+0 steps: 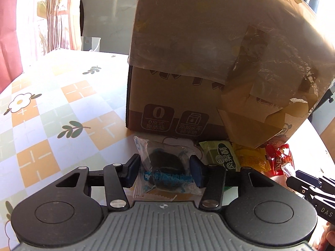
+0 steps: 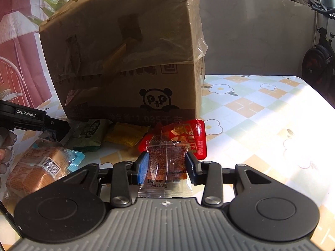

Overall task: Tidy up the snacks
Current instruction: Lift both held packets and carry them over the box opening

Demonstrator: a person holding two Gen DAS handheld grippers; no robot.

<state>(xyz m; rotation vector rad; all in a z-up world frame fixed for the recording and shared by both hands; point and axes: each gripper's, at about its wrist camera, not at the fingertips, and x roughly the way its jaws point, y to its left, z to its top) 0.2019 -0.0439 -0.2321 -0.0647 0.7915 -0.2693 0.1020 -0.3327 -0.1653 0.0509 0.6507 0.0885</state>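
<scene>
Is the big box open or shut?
Shut, it seems. The box has its flap folded down under clear wrap, and the snacks, like the yellow packet, lie outside on the table.

I see a clear-wrapped dark round cookie low centre, a green packet right of it, then yellow and red packets below the brown cardboard box.

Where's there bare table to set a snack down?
Free: the tablecloth right of the cardboard box, and the stretch left of it in the left view. Crowded: the strip in front of the box, with green packet, yellow packet, red packet.
</scene>
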